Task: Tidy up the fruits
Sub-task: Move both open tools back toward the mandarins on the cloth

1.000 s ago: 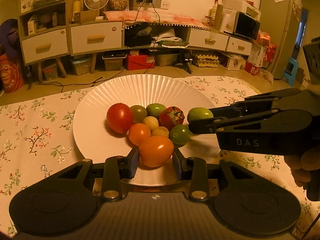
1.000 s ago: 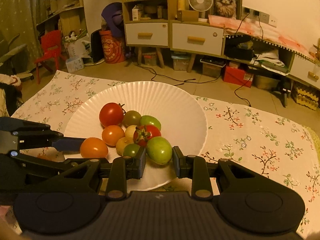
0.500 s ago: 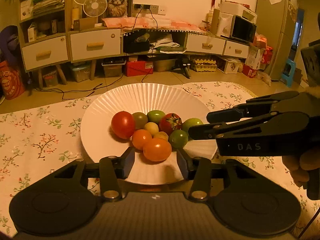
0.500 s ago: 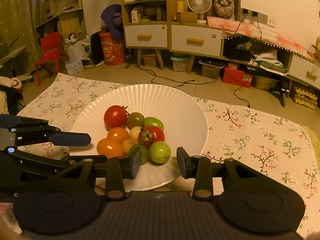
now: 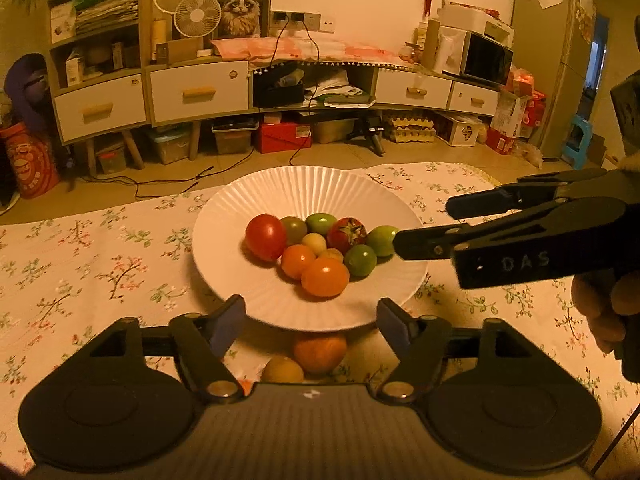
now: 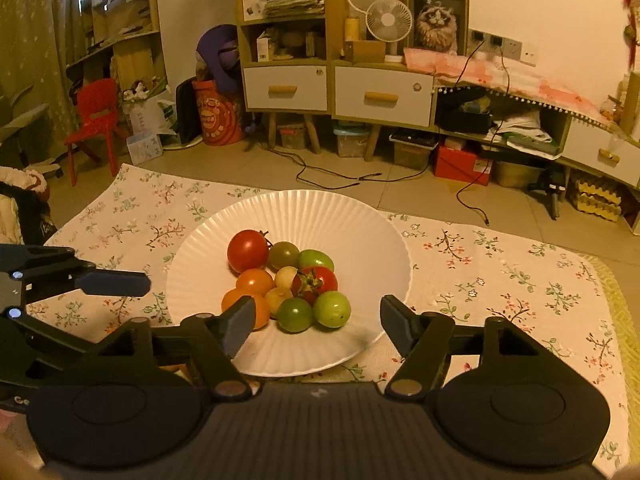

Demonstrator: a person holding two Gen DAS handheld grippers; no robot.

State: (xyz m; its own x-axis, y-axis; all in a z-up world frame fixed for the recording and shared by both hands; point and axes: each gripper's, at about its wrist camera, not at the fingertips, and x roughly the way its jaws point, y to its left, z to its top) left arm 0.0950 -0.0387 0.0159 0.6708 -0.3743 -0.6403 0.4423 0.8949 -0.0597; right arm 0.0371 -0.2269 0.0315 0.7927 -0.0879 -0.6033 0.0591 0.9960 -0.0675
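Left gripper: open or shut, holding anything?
Open and empty. In its own wrist view the left gripper has jaws spread wide, nothing between them; the large orange tomato sits free on the white fluted plate.

left gripper (image 5: 311, 322): black, blue pads | right gripper (image 5: 420, 224): black ("DAS" marking)

"das" in pale letters on right gripper (image 5: 424, 226) body

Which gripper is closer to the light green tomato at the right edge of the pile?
Right. The right gripper has its lower tip almost at the light green tomato; the left gripper sits back past the plate's near rim.
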